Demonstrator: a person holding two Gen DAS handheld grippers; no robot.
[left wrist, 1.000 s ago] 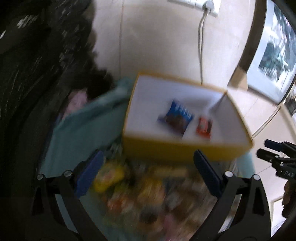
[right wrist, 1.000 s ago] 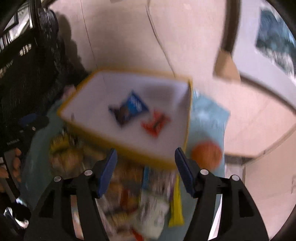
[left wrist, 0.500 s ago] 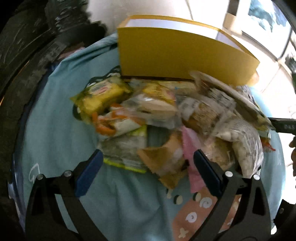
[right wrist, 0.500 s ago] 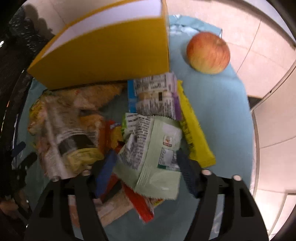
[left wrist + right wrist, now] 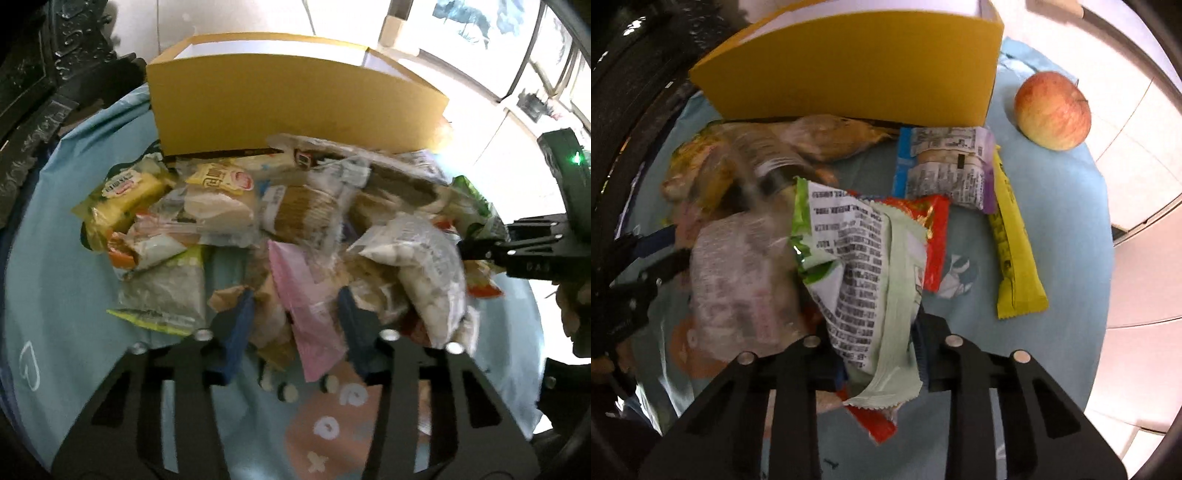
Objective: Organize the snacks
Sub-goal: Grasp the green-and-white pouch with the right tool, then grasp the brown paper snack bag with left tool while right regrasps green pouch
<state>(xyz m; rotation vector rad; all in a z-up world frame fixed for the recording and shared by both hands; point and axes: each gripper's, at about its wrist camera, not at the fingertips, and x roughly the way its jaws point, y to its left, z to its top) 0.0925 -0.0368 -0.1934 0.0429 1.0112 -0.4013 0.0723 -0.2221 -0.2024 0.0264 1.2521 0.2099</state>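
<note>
2 grippers closing into the snack pile

Left gripper (image 5: 295,310) jaws have just closed around a pink plastic packet (image 5: 306,306); right gripper (image 5: 877,347) has just clamped a pale green printed wrapper (image 5: 882,295) near the yellow cardboard box (image 5: 857,66).

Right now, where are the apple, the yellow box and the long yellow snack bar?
apple (image 5: 1052,110): right wrist view, middle of its red-yellow skin.
yellow box (image 5: 857,70): right wrist view, middle of its near outer wall.
yellow snack bar (image 5: 1014,243): right wrist view, middle of the wrapper.

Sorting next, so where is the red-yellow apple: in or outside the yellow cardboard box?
Outside: the red-yellow apple sits on the blue cloth beside the yellow cardboard box.
</note>
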